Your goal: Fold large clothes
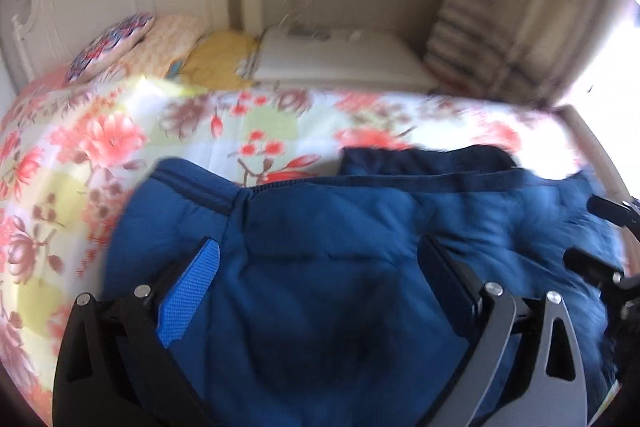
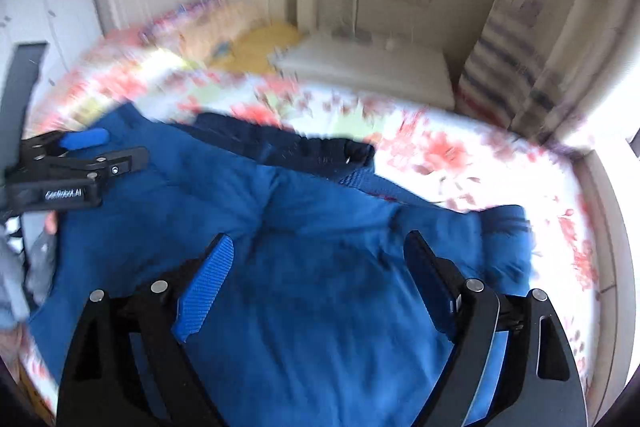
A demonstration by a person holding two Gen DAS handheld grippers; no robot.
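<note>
We have the blue padded jacket [image 1: 340, 267] lying bunched on the floral bedspread [image 1: 100, 147]. Our left gripper [image 1: 320, 259] and right gripper [image 2: 320, 255] hang over the jacket, jaws apart, gripping nothing. We risk pinching only the top layer, so the fold slumps unevenly.

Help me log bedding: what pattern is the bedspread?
Red-pink flowers on white bedspread; left wrist view.

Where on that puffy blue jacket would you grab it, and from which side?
Probably the dark ribbed band along the far edge of the blue jacket. It lies flatter and thinner than the puffy body, so it should fit between the fingers. Come from above and the near side, where the open right tool hovers.
</note>
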